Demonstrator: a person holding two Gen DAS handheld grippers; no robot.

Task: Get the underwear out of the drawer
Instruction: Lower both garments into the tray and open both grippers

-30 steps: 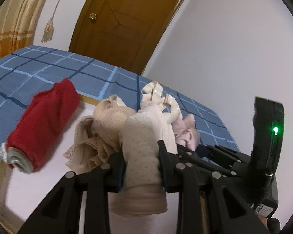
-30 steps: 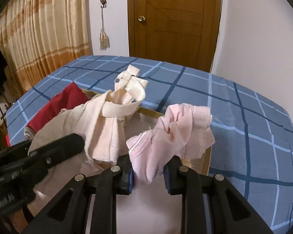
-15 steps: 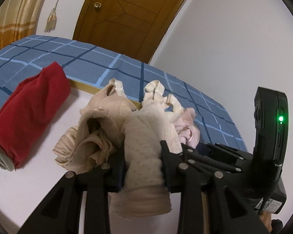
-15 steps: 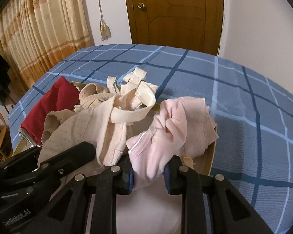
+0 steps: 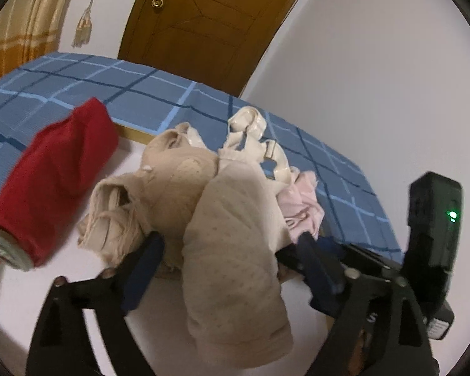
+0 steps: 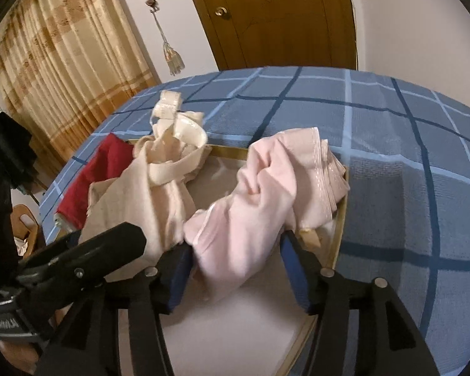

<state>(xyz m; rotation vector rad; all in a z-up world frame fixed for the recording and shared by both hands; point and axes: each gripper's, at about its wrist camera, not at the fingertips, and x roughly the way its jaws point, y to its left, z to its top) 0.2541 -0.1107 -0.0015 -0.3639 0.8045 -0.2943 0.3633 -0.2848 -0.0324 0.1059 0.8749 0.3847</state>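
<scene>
Two black tongs over a white tray [image 6: 336, 247], left gripper [image 5: 232, 250] just opened wide around dotted beige underwear [image 5: 232, 250], right gripper [image 6: 235, 261] just opened, soft pink underwear [image 6: 266, 200] loose between.

Garment heap [image 5: 203, 194] fills the tray's [image 6: 336, 250] middle — white floor bare nearby; red roll [image 5: 56, 185] flanks left.

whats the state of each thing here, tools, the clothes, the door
left tool: jaws just opened wide, beige dotted garment lying loose between them
right tool: jaws just opened, pink underwear loose between them
red garment: rolled up, lying apart from the pile
cream straps: tangled on top of the pile
door: shut
curtain: drawn
</scene>
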